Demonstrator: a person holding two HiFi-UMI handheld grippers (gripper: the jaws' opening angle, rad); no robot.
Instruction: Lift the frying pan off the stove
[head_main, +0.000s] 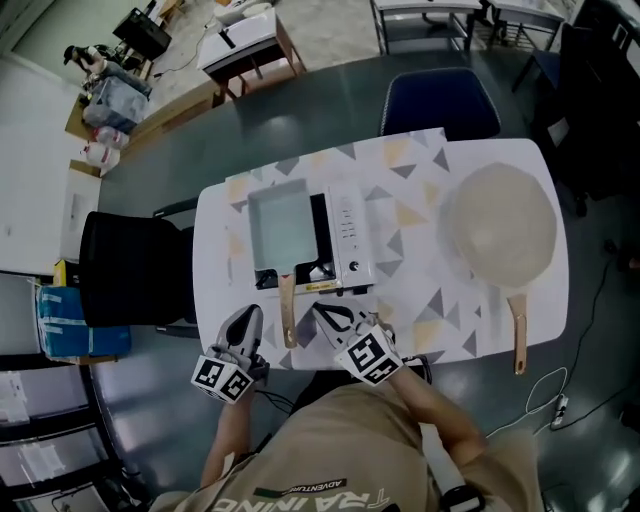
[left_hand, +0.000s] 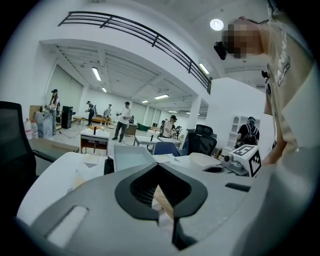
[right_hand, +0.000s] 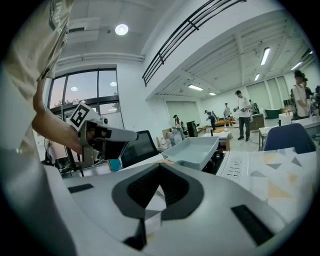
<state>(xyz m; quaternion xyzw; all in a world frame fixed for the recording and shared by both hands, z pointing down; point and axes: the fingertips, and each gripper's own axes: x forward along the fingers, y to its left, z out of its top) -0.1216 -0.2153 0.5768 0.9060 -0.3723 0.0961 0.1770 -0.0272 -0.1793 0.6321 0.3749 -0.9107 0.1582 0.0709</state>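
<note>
A square grey frying pan (head_main: 283, 225) sits on the white tabletop stove (head_main: 348, 238), and its wooden handle (head_main: 288, 312) points toward me. My left gripper (head_main: 252, 314) is just left of the handle, shut and holding nothing. My right gripper (head_main: 322, 310) is just right of the handle, also shut and empty. In the left gripper view the pan (left_hand: 131, 155) lies beyond the left gripper (left_hand: 158, 166), and the wooden handle (left_hand: 163, 200) shows below the closed tips. The right gripper view has the pan (right_hand: 194, 150) ahead of the right gripper (right_hand: 160, 177), slightly to the right.
A large round pan (head_main: 500, 228) with a wooden handle (head_main: 518, 338) lies on the right of the patterned white table (head_main: 420, 310). A black chair (head_main: 130, 270) stands at the table's left end. A blue chair (head_main: 438, 100) stands at the far side.
</note>
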